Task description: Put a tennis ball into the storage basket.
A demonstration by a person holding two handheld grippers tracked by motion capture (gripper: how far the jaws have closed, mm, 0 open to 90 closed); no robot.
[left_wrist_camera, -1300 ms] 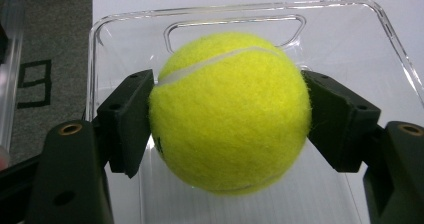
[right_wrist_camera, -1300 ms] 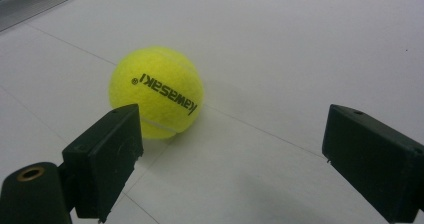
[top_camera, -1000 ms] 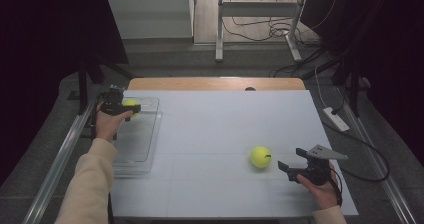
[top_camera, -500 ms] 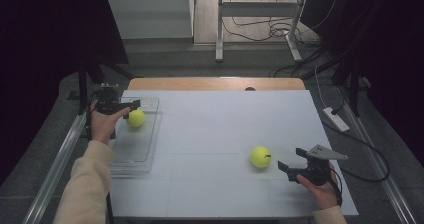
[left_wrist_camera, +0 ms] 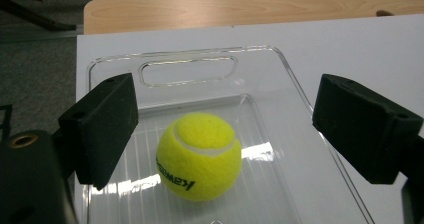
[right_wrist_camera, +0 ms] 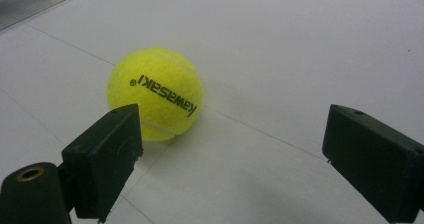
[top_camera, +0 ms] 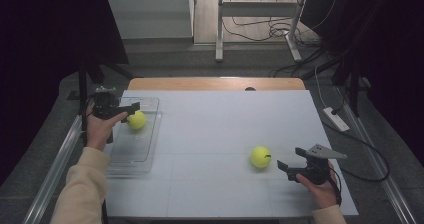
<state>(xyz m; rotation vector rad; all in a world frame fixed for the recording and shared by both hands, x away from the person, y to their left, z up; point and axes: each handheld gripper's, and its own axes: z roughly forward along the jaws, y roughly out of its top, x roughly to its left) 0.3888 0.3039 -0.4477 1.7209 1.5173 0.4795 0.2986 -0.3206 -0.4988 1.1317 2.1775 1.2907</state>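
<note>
High view: left tongs (top_camera: pixel 131 110) have just been opening, spread above the far end of the clear plastic tray (top_camera: pixel 131 156) at the left edge of the tabletop (top_camera: pixel 215 129); nothing between the pads. One tennis ball (top_camera: pixel 136 119) lies in the tray. Second tennis ball (top_camera: pixel 260 156) sits on the bare tabletop, right-front, just beside the right tongs (top_camera: pixel 288 165), which are spread and empty.

Left gripper view: tray ball (left_wrist_camera: pixel 198 155) rests on the ribbed tray floor (left_wrist_camera: pixel 260 194), below and between the spread jaws, untouched. Tray handle slot (left_wrist_camera: pixel 188 70) behind it.

Right gripper view: second ball (right_wrist_camera: pixel 155 93) sits ahead of the left pad, off-centre to the gap, no contact.

Handling, my read: light, felt-covered, springy. Felt should grip the pads well, low slip risk, not fragile. It's round, so it will roll if nudged from one side. Centre the gap on it first, then close across the widest part at mid-height, moderate squeeze.
</note>
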